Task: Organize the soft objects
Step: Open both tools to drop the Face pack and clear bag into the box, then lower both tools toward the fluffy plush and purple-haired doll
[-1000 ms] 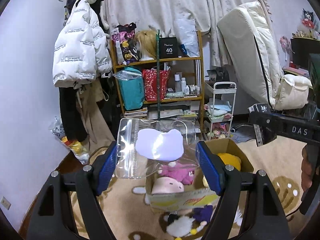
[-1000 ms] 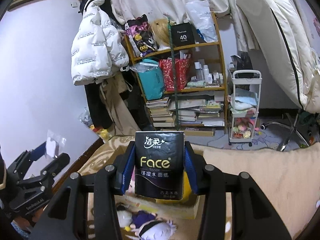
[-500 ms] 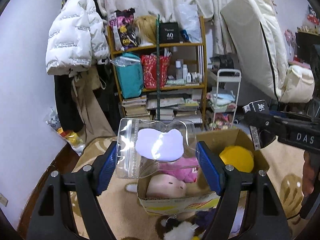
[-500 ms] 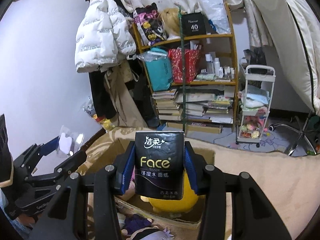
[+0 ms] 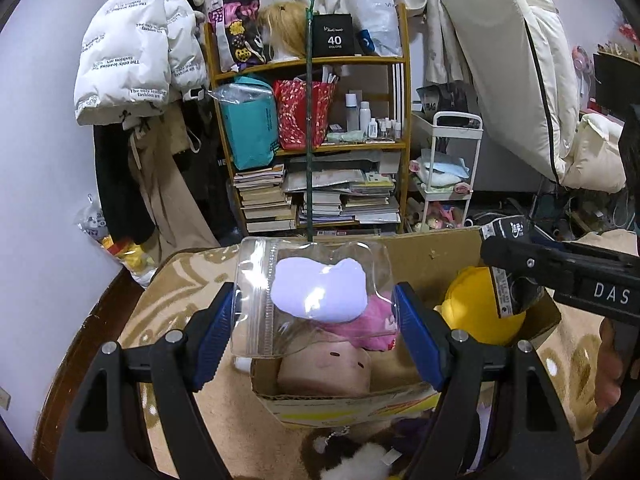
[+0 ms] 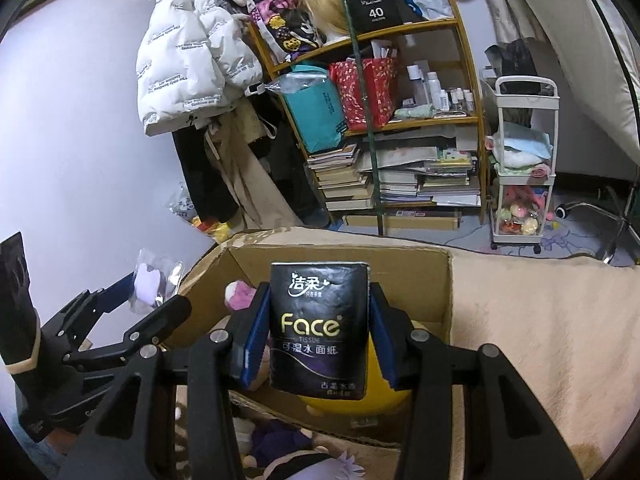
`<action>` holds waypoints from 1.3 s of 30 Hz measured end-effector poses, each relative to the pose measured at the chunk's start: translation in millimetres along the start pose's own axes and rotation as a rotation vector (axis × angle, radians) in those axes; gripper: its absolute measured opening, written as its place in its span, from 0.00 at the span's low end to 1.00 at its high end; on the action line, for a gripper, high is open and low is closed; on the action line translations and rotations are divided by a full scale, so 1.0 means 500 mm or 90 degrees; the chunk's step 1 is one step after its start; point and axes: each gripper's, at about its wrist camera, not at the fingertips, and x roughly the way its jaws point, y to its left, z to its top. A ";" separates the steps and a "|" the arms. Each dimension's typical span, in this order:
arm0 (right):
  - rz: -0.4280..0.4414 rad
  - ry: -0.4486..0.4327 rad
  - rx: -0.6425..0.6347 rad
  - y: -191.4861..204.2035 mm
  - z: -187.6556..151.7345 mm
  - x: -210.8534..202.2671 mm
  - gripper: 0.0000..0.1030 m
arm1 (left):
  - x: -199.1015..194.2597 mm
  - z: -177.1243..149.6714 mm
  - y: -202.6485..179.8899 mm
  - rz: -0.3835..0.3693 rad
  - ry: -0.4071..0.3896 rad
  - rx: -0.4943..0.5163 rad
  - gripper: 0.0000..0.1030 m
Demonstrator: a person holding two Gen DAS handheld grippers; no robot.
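Grippers over open cardboard box (image 5: 420,256): left hand-held gripper (image 5: 316,332) clamps zip bag (image 5: 312,296), right (image 6: 318,336) clamps tissue pack (image 6: 318,328)

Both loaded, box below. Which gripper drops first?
Right, probably. The right gripper holds the Face tissue pack over the cardboard box's open middle. The left gripper's zip bag hangs nearer the box's front edge.

Evenly lit by cool, diffuse indoor light; shadows soft. Glare on the clear zip bag (image 5: 312,300) and glossy tissue pack (image 6: 318,328). Strong fisheye bowing and black vignetting toward corners; sharp around the bookshelf (image 5: 308,140).
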 end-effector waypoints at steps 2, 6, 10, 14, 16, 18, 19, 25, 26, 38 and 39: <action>-0.002 0.000 -0.001 -0.002 0.001 0.002 0.48 | 0.005 -0.001 0.000 0.004 0.003 0.004 0.75; -0.002 -0.001 -0.003 -0.004 0.002 0.002 0.48 | 0.013 -0.004 0.003 0.008 0.013 -0.002 0.80; 0.003 0.004 0.000 -0.002 0.003 0.004 0.52 | 0.013 -0.009 0.012 0.010 0.018 -0.015 0.83; 0.000 -0.003 0.001 -0.001 0.006 0.004 0.57 | 0.011 -0.010 0.019 0.018 0.023 -0.022 0.86; 0.001 -0.004 0.005 -0.002 0.007 0.002 0.61 | 0.008 -0.012 0.024 0.023 0.022 -0.025 0.90; 0.003 -0.008 0.010 -0.005 0.009 -0.003 0.62 | 0.004 -0.014 0.028 0.031 0.020 -0.026 0.91; 0.003 -0.009 0.012 -0.006 0.010 -0.006 0.63 | 0.002 -0.015 0.029 0.033 0.021 -0.026 0.91; -0.001 -0.009 0.020 -0.006 0.006 -0.028 0.76 | -0.013 -0.021 0.034 0.047 0.029 -0.032 0.93; -0.003 -0.008 0.021 -0.005 0.004 -0.033 0.79 | -0.017 -0.022 0.036 0.048 0.031 -0.034 0.94; -0.020 -0.009 0.028 0.015 -0.018 -0.105 0.98 | -0.098 -0.025 0.041 0.054 0.021 -0.032 0.96; -0.024 -0.008 0.027 0.019 -0.020 -0.110 0.98 | -0.106 -0.026 0.040 0.055 0.017 -0.030 0.97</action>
